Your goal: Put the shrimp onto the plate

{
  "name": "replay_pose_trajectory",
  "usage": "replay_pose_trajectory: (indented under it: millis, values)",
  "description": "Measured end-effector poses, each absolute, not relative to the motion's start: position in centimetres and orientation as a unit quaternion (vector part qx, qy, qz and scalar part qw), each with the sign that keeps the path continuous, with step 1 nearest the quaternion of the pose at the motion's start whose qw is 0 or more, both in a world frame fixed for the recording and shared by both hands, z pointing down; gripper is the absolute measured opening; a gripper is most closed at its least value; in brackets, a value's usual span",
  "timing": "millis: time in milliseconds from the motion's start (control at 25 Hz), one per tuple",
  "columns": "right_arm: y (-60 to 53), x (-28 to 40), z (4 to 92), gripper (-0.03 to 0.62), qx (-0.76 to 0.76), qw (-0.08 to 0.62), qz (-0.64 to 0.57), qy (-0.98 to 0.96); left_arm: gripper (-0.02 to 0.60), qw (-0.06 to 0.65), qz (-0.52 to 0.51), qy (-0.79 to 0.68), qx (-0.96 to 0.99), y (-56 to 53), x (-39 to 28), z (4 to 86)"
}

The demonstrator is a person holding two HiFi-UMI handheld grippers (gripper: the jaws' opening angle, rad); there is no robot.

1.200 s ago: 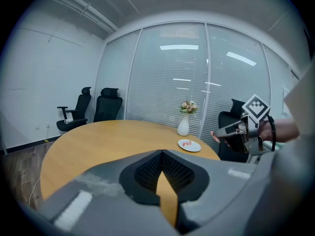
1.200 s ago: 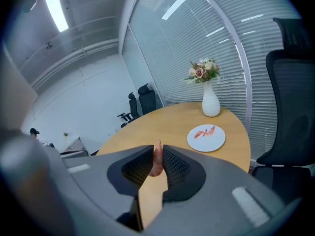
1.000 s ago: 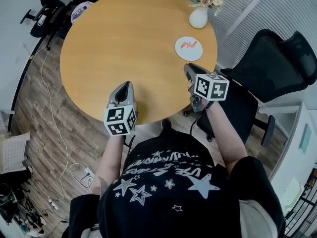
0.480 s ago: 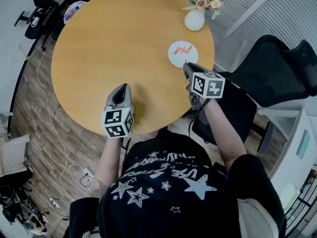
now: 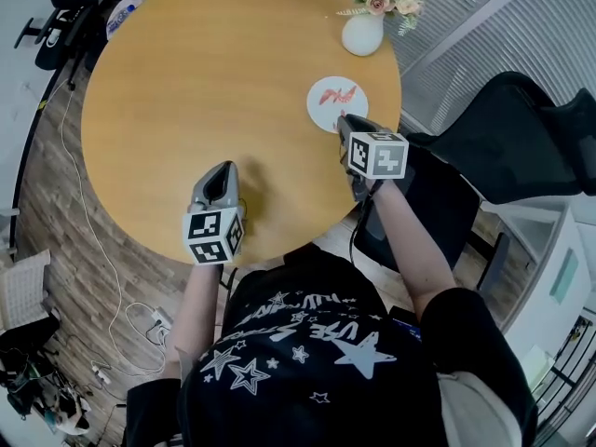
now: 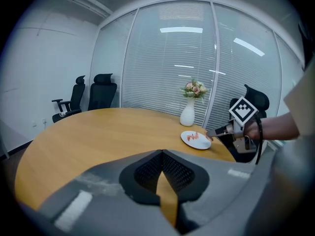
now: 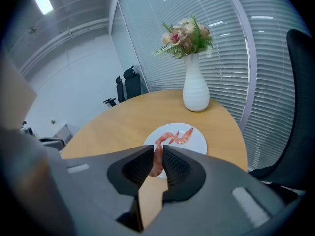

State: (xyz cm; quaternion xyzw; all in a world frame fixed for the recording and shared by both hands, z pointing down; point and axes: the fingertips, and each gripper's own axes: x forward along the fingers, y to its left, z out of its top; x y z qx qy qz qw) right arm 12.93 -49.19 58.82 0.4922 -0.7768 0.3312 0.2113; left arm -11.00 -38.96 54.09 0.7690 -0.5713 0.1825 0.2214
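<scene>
A pink shrimp hangs pinched between the pads of my right gripper, which is shut on it. Its upper part curls over the near rim of the white plate. Another shrimp lies on that plate. In the head view the right gripper has its tips at the plate's near edge, on the right side of the round wooden table. My left gripper hovers over the table's near edge, shut and holding nothing; its pads meet at the tip.
A white vase with flowers stands just beyond the plate. A black office chair sits close to the right of the table. More chairs stand at the far left. Cables lie on the wooden floor.
My right gripper has moved forward and down with the shrimp, from the table's near edge to the plate's rim. The left gripper has come slightly forward and lower.
</scene>
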Motion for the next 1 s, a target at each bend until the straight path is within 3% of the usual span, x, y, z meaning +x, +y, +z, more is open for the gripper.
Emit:
replay_pose_trajectory:
  millis: [1000]
  values:
    - [-52.7,13.6,64.3,0.061,0.507,0.298,0.317,-0.744,0.001,0.249,0.193,-0.581,0.751,-39.5,-11.0,56.7]
